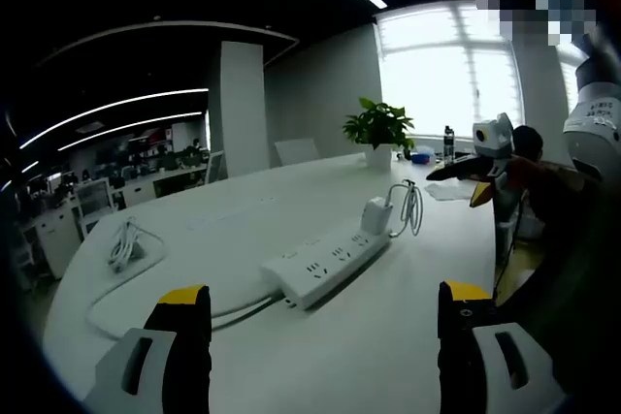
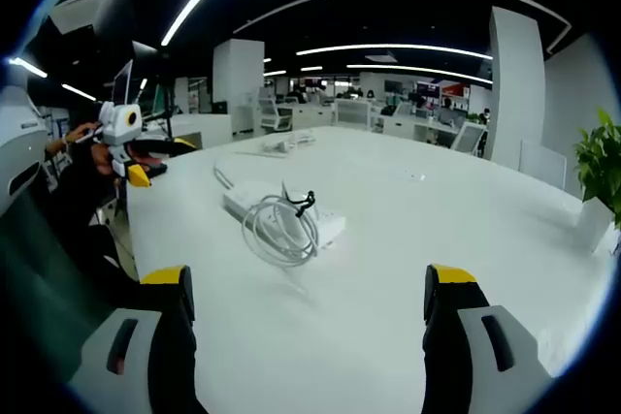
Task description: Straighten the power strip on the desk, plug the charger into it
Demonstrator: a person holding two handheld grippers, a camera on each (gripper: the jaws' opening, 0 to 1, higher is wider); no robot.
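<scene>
Desk space is given by a large white oval table (image 1: 291, 336), on which a long white plastic power strip (image 1: 325, 264) is seen lying askew, a white block charger (image 1: 376, 214) with coiled white cable (image 2: 281, 230) touching its end. Rigid and light, it is best pinched across its narrow sides. Left gripper (image 1: 325, 322) and right gripper (image 2: 309, 302) are held wide, empty.

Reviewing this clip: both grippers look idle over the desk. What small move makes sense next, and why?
Probably bring the left gripper forward onto the power strip to square it up. The strip lies at a slant on the white desk, nothing is held, and both sets of jaws stand open. The charger with its coiled cable sits at the strip's far end, so plugging in can likely follow.
</scene>
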